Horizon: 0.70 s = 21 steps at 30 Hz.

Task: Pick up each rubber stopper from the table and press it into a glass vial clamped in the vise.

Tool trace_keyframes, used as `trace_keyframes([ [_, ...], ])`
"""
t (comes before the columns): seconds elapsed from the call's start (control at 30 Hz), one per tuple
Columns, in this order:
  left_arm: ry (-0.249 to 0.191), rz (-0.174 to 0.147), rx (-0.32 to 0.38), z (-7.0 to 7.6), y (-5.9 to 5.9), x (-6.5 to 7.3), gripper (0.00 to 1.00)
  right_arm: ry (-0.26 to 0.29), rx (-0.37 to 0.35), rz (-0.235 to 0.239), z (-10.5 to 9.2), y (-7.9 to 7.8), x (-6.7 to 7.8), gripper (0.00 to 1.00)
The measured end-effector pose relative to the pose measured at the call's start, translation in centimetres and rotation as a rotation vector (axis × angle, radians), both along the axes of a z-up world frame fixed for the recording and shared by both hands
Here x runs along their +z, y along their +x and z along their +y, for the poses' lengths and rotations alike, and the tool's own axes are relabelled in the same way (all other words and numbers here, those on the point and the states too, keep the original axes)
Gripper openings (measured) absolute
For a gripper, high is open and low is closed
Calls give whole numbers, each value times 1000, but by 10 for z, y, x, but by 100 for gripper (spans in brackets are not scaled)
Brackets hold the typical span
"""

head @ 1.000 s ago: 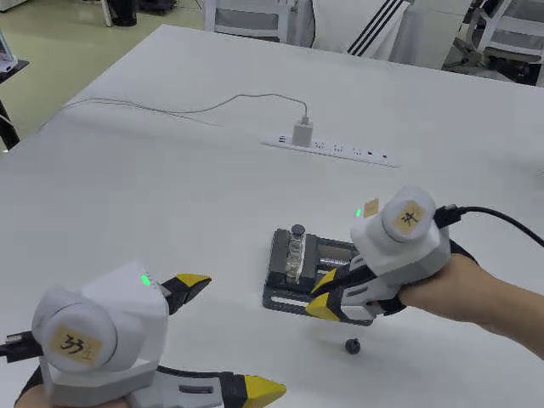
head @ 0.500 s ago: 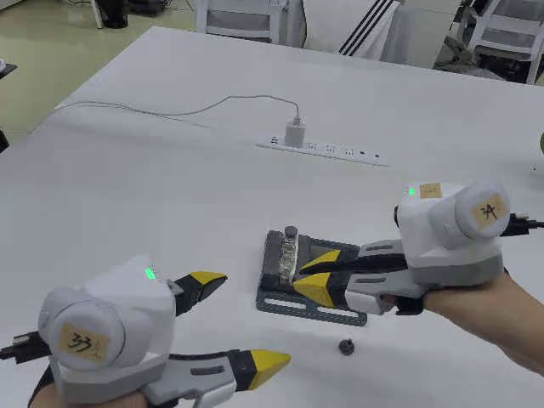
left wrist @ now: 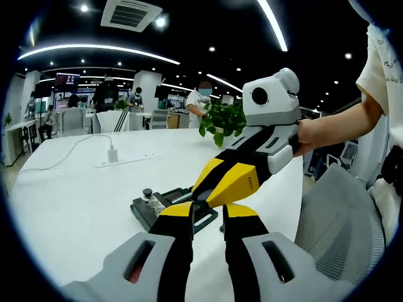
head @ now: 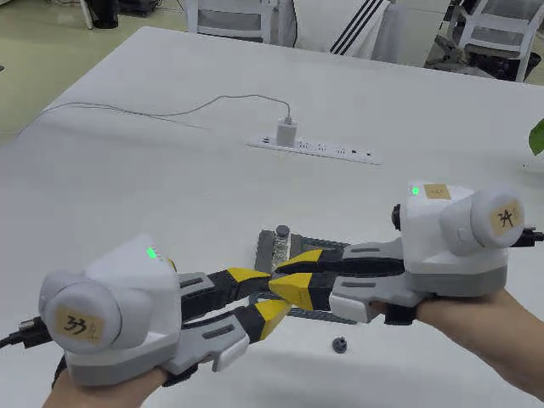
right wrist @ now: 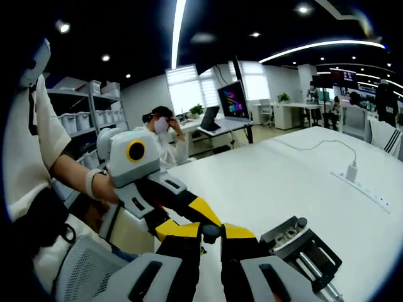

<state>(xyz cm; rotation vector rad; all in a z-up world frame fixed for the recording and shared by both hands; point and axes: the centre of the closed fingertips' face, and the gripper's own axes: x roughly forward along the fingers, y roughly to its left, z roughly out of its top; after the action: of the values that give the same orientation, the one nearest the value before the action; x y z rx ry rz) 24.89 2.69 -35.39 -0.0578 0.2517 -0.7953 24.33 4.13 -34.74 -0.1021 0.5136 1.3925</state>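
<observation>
Black rubber stopper [right wrist: 211,233] pinched between right gripper [right wrist: 211,229] tips; left gripper [left wrist: 208,211] slightly spread, alongside.

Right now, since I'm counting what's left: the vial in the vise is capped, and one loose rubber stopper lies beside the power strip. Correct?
No. The head view shows the loose rubber stopper on the table on the near side of the vise, far from the power strip. The vial is capped.

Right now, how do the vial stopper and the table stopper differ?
The vial stopper sits raised atop the glass vial; the table stopper lies loose on the table. The vial stopper is farther from the person, the table stopper nearer. Both are small and dark.
</observation>
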Motion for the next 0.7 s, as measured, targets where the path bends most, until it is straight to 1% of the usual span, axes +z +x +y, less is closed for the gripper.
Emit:
trace_keyframes([
  [0.07, -8, -4, -4, -1, 0, 1, 12, 17, 2, 10, 0, 0, 2, 6],
  [0.1, -16, -4, -7, -2, -1, 2, 10, 29, -9, 32, 0, 1, 2, 6],
  [0.13, -18, -10, -8, -2, -1, 4, 8, 38, -10, 38, 0, 1, 3, 6],
  [0.17, -20, -29, -12, -3, -1, 6, 6, 61, -12, 51, 0, 0, 7, 6],
  [0.2, -26, -28, -6, -2, -1, 8, 5, 70, -19, 67, 0, 0, 8, 6],
  [0.27, -36, -29, -11, -3, -1, 10, 5, 82, -14, 68, -1, -1, 10, 6],
  [0.3, -36, -31, -13, -3, -1, 11, 5, 91, -17, 82, 0, -2, 12, 6],
  [0.37, -59, -27, -16, -4, -1, 15, 5, 116, -18, 94, 0, -3, 16, 6],
  [0.4, -70, -26, -14, -4, -1, 18, 6, 139, -30, 125, 1, -3, 18, 6],
  [0.47, -78, -30, -15, -5, 0, 21, 6, 157, -29, 120, -1, 0, 20, 6],
  [0.5, -81, -32, -16, -5, 0, 22, 6, 170, -34, 131, -1, -1, 22, 6],
  [0.53, -90, -31, -18, -6, 0, 24, 6, 184, -32, 138, 0, -2, 23, 6],
  [0.57, -112, -26, -19, -6, 0, 27, 6, 204, -34, 143, -2, 0, 25, 6],
  [0.6, -122, -25, -21, -6, 1, 29, 6, 219, -33, 147, -2, 0, 27, 6],
  [0.63, -128, -26, -25, -6, 0, 30, 6, 231, -34, 161, -3, 0, 28, 6],
  [0.67, -128, -26, -27, -6, 0, 31, 6, 238, -36, 166, -4, 0, 29, 6],
  [0.7, -129, -27, -32, -7, -1, 31, 6, 243, -30, 162, -4, -2, 30, 6],
])
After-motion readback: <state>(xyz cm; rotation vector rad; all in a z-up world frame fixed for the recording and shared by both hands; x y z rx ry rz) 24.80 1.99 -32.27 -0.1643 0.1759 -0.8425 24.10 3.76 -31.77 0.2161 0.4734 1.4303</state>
